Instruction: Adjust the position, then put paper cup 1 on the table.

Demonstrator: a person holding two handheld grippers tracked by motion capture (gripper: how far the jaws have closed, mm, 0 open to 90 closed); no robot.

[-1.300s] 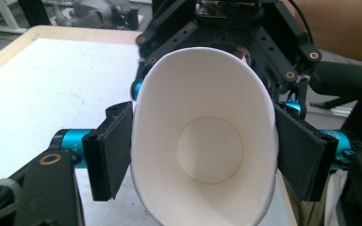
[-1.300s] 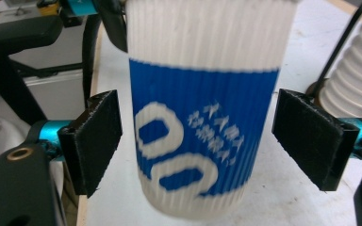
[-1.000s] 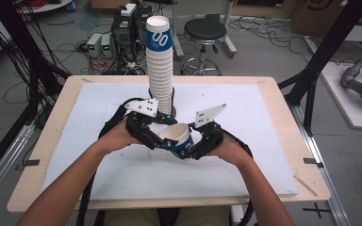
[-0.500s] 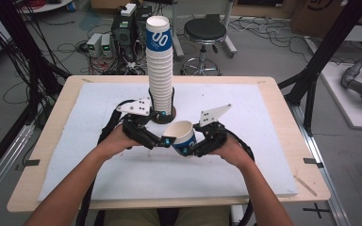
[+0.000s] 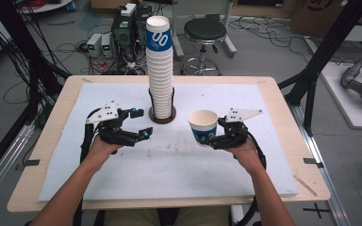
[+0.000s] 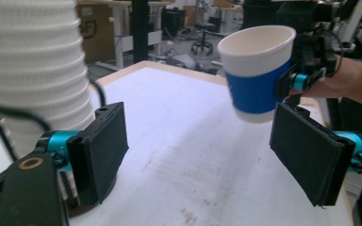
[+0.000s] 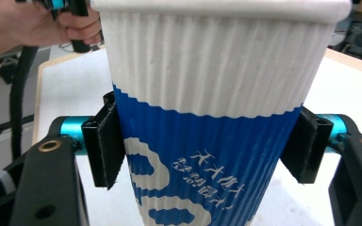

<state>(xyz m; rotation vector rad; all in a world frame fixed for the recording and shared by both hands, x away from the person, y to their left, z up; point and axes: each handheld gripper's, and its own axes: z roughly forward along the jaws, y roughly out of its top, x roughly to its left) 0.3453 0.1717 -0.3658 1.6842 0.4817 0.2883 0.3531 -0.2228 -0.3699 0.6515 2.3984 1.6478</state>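
Observation:
A white ribbed paper cup [image 5: 202, 126] with a blue band hangs upright just above the white mat, right of centre. My right gripper [image 5: 207, 140] is shut on it. Its jaws have just been closing, and the pads press the blue band on both sides of the cup [image 7: 207, 117]. My left gripper [image 5: 140, 123] stands open left of centre; its jaws have just been opening, with nothing between them. In the left gripper view the held cup [image 6: 259, 70] sits beyond my open left gripper [image 6: 202, 155]. A tall stack of cups [image 5: 160, 70] rises behind.
The stack stands in a dark ring holder [image 5: 162, 117] at the mat's back centre, close to my left gripper; the stack [image 6: 33, 70] looms at the left. The white mat [image 5: 169, 183] covers a wooden table [image 5: 52, 136]. A stool [image 5: 205, 33] and cables lie beyond.
Both grippers met at the cup in front of the stack. The left jaws opened and moved left; the right jaws shut on the cup and carried it right.

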